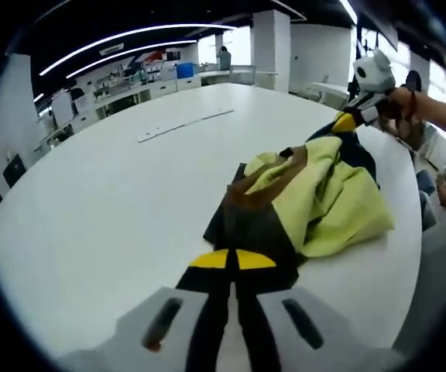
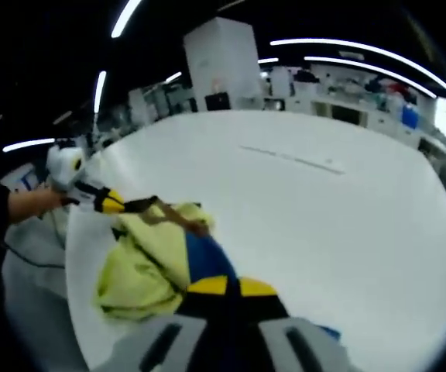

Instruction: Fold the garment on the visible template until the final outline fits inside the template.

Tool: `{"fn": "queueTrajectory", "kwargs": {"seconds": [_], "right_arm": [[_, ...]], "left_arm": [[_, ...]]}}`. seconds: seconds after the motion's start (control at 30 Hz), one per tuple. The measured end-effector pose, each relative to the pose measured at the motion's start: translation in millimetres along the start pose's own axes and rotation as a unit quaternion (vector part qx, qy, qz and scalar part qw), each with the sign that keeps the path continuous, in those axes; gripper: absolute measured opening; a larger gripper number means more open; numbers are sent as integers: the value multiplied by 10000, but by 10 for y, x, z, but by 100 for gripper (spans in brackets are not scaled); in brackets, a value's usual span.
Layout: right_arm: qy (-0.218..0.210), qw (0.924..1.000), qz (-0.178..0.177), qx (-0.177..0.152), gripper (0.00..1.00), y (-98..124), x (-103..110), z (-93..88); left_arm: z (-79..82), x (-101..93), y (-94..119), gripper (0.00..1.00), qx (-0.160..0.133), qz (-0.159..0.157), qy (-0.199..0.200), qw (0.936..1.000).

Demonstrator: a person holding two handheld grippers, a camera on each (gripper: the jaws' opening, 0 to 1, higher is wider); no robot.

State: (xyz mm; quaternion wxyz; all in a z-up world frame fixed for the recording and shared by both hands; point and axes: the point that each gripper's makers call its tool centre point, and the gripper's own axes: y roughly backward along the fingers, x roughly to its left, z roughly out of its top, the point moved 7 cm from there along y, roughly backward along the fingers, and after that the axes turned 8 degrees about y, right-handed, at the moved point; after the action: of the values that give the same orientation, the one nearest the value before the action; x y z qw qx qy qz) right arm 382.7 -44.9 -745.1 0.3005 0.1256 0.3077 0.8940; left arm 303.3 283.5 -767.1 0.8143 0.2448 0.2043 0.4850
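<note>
Left gripper and right gripper, mine, each clamp the bunched garment stretched ahead on the table.

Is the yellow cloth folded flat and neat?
No. The garment lies crumpled in a heap on the white table, and both grippers, left and right, pinch its edges.

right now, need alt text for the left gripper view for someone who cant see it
The left tool, shut on a crumpled yellow-green, brown and dark garment, holds its near edge on a large white table. At the far side the right tool, in a person's hand, grips the garment's other end.
</note>
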Motion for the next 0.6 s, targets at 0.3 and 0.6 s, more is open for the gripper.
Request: {"fn": "queueTrajectory", "kwargs": {"seconds": [0.3, 0.6], "right_arm": [[92, 9992, -85, -385, 0, 201, 71, 203], [331, 9962, -285, -747, 0, 476, -75, 548]], "left_arm": [[324, 26, 243, 0, -621, 39, 73, 9980], [849, -61, 467, 0, -1295, 99, -261, 9912]]}}
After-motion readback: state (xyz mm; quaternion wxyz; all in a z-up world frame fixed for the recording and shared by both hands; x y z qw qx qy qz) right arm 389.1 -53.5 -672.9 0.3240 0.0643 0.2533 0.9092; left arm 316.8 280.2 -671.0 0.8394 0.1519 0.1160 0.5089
